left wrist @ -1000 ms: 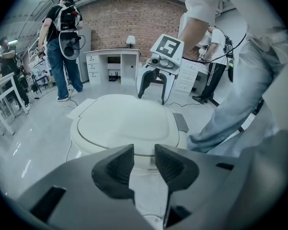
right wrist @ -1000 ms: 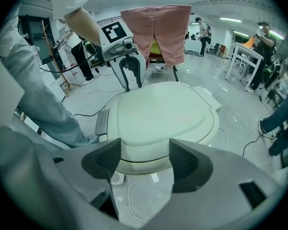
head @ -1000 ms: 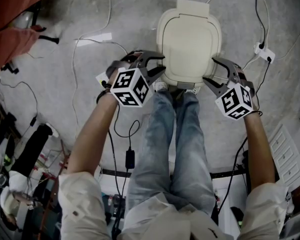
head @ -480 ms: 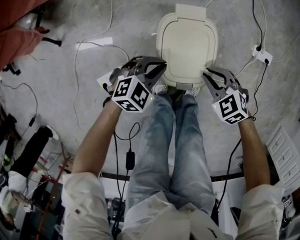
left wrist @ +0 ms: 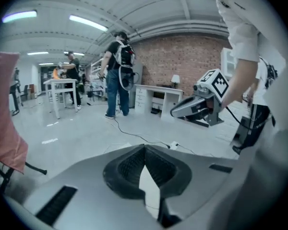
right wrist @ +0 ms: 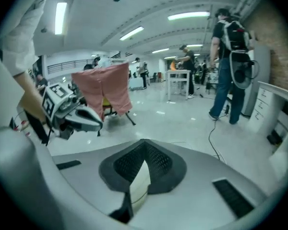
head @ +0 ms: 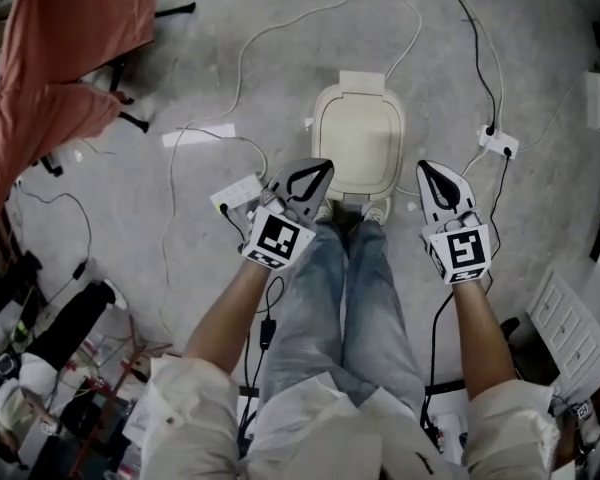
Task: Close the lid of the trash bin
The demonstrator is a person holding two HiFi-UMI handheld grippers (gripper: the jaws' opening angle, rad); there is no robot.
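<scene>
The cream trash bin (head: 358, 138) stands on the grey floor in front of my feet, its lid lying flat and shut. My left gripper (head: 323, 166) hovers above and near the bin's front left corner, my right gripper (head: 426, 168) off its front right corner; neither touches it. Both pairs of jaws have just been closing and now meet with nothing between them. In the left gripper view the left gripper (left wrist: 145, 148) points across the room, with the right gripper (left wrist: 175, 113) beyond it. The right gripper view shows the right gripper (right wrist: 144, 143) shut and the left gripper (right wrist: 98, 123) at the left.
Cables trail over the floor around the bin, with a power strip (head: 498, 143) at its right and another (head: 236, 190) at its left. A red cloth (head: 70, 58) hangs at the upper left. White drawers (head: 570, 323) stand at the right. People (left wrist: 117, 75) stand further off.
Both grippers have risen from beside the bin's front corners and their jaws have gone from open to shut. The bin looks smaller and farther below.
</scene>
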